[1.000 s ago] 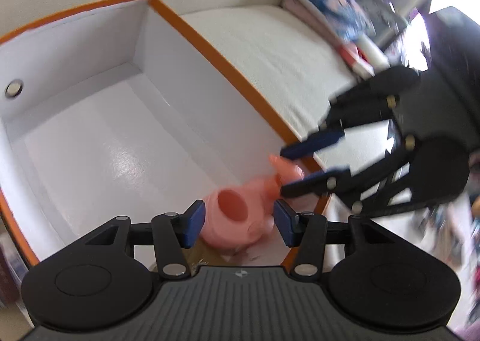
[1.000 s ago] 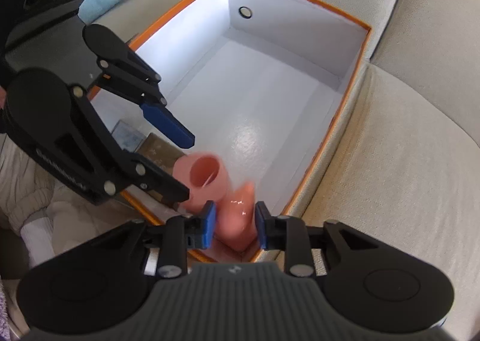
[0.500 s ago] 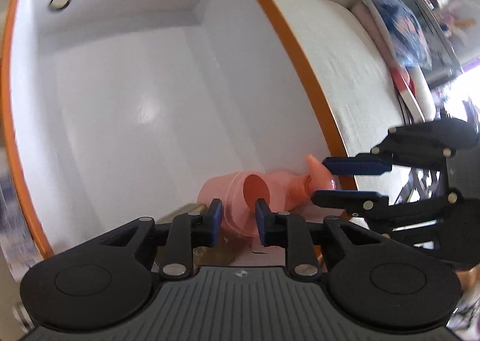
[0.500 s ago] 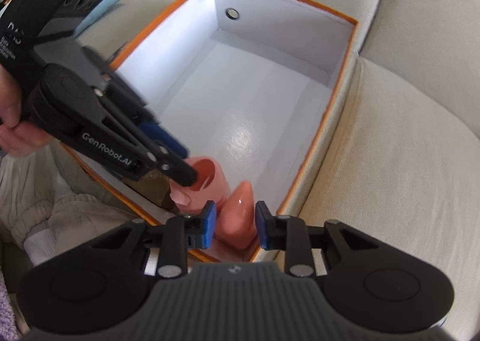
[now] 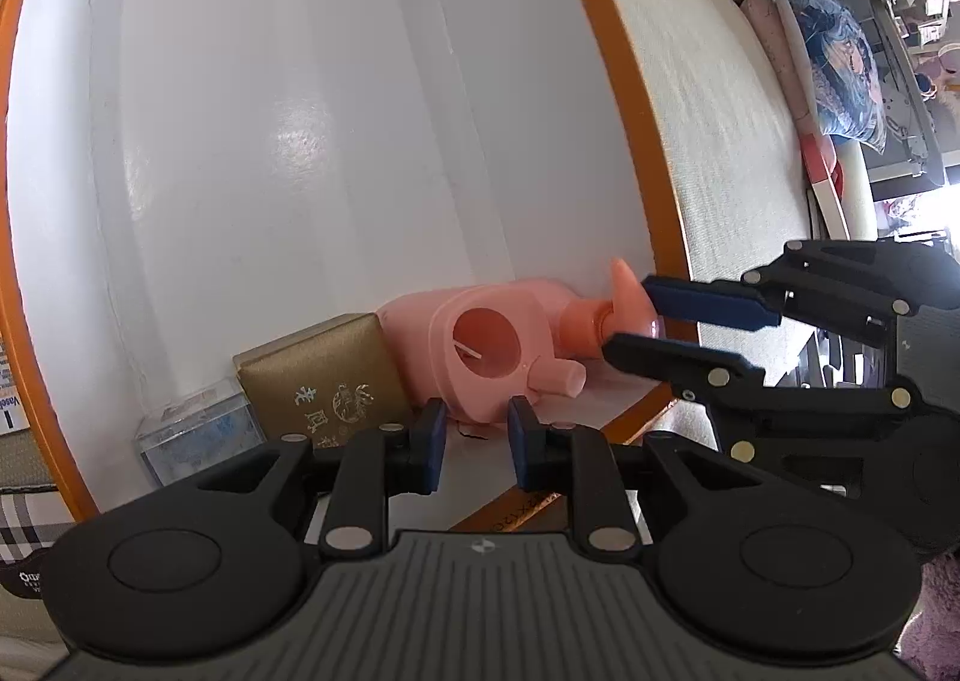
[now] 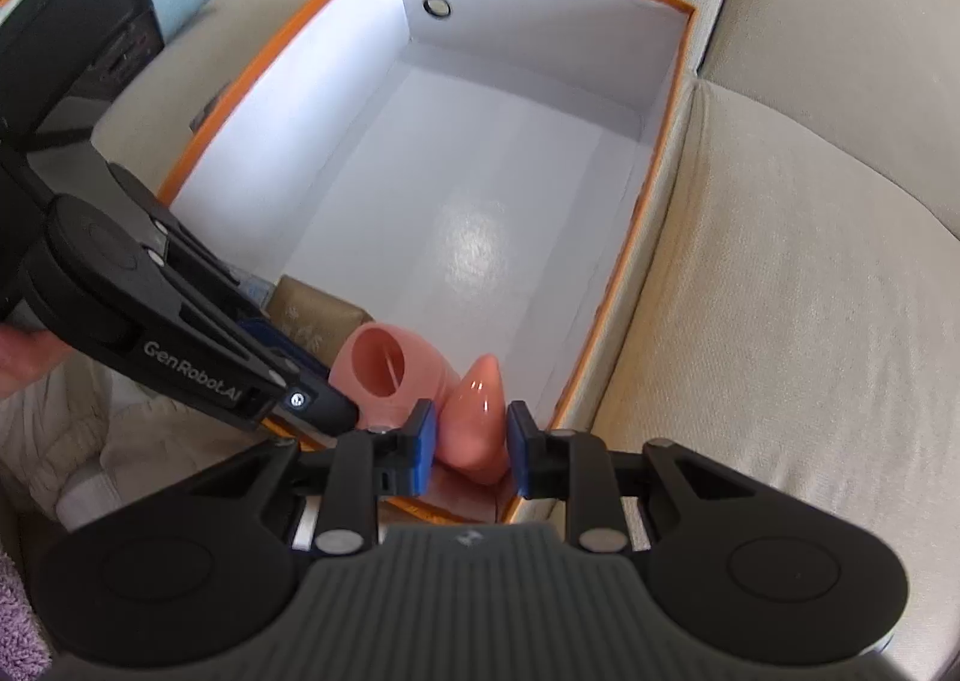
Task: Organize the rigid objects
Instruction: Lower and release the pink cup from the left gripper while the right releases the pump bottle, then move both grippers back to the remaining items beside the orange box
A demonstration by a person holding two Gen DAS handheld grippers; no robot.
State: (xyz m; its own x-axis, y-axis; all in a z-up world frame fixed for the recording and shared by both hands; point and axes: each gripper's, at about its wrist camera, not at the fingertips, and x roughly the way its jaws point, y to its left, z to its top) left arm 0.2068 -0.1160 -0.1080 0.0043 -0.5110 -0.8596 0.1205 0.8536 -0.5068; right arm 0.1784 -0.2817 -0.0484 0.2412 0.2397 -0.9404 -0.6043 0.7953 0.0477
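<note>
A pink plastic bottle [image 5: 414, 333] with a round handle hole lies on its side in the near corner of the white, orange-rimmed box [image 5: 624, 99]. Its cone-shaped nozzle [image 5: 627, 294] points at the box's side wall. In the left wrist view my left gripper [image 5: 477, 438] is low in the box, its blue pads pinching the bottle's near edge. My right gripper [image 6: 471, 447] is shut on the nozzle [image 6: 474, 411], beside the bottle's ringed body [image 6: 432, 372]. From the left wrist view the right gripper [image 5: 630, 318] reaches in over the rim. The left gripper [image 6: 336, 405] comes in from the left.
A gold gift box [image 5: 324, 375] stands against the bottle inside the box, with a clear plastic case [image 5: 198, 435] beside it. The box [image 6: 624, 261] sits on a cream sofa cushion [image 6: 780, 261]. A patterned pillow [image 5: 840, 45] lies further off. A hand [image 6: 24, 363] holds the left gripper.
My left gripper has rolled and sunk into the box, and its jaws have closed from wide apart onto the bottle's edge. The right gripper has kept its hold on the nozzle.
</note>
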